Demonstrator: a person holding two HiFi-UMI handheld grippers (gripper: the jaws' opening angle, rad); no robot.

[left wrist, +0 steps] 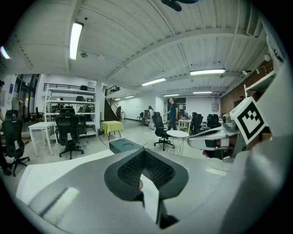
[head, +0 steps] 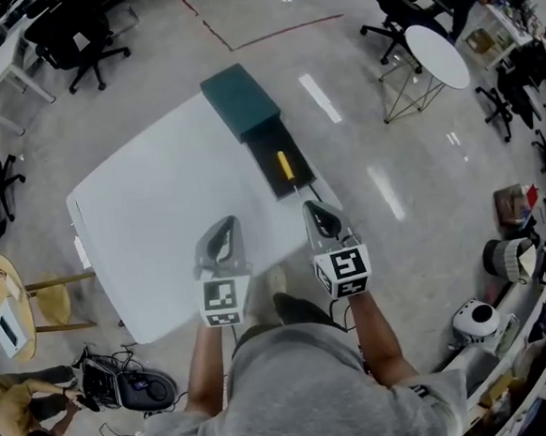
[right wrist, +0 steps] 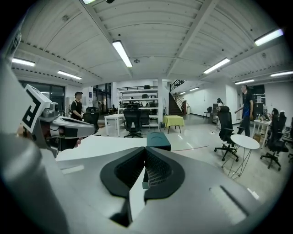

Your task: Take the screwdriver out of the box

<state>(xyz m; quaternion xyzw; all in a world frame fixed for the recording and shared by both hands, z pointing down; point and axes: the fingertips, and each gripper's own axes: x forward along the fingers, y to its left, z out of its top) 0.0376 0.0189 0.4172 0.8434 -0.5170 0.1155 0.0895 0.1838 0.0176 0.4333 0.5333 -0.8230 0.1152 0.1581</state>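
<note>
Fingers (right wrist: 155,171) on our right gripper (head: 311,207) and left gripper (head: 226,223) are shut and empty; screwdriver (head: 286,165) lies in the box's (head: 240,100) open near end, long axis along the box, right gripper nearer.

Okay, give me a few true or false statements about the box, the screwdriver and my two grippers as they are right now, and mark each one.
1. The screwdriver lies inside the open box. True.
2. The right gripper holds the screwdriver. False: its fingers are shut on nothing, and the screwdriver lies in the box.
3. Both grippers are over the near part of the white table, short of the box. True.
4. The left gripper has its fingers spread wide. False: they are together, with nothing between them.
</note>
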